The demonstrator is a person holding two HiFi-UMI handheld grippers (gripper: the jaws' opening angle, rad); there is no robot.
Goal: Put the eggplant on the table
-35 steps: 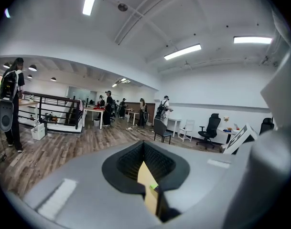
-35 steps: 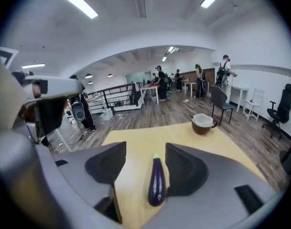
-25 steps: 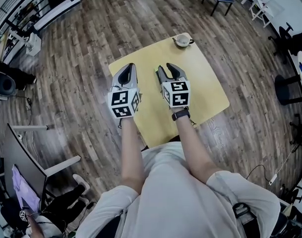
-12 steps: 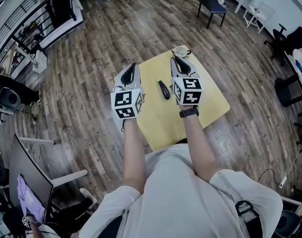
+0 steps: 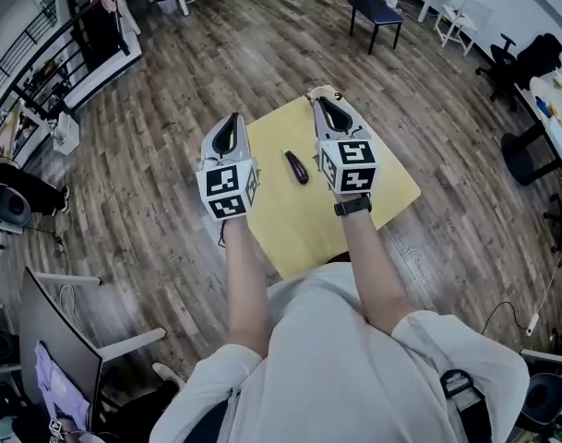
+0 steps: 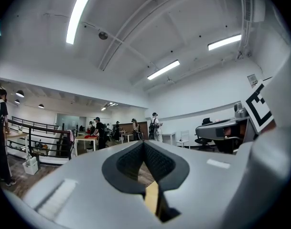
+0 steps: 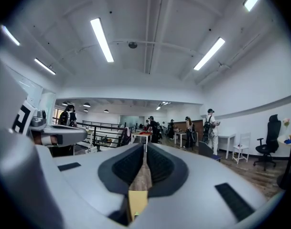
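The dark purple eggplant [image 5: 295, 166] lies on the yellow table [image 5: 382, 192], between my two grippers and below them. In the head view my left gripper [image 5: 233, 118] is held high over the table's left edge. Its jaws are together, with nothing in them. My right gripper [image 5: 320, 101] hovers over the table's far corner. Its jaws are closing, almost together, and nothing is between them. Both point level across the room. The left gripper view shows that gripper's tips [image 6: 144, 144] meeting. In the right gripper view only a thin slit is left at the tips [image 7: 145, 146].
Wooden floor surrounds the small table. A blue chair [image 5: 371, 5] and a white chair [image 5: 460, 17] stand beyond it, black office chairs [image 5: 532, 63] at the right, a monitor [image 5: 54, 340] at the lower left. People [image 7: 211, 128] stand at desks far off.
Both grippers have risen above the table. The right gripper's jaws have closed. The eggplant, hidden behind the grippers a second ago, now lies in plain sight on the table.
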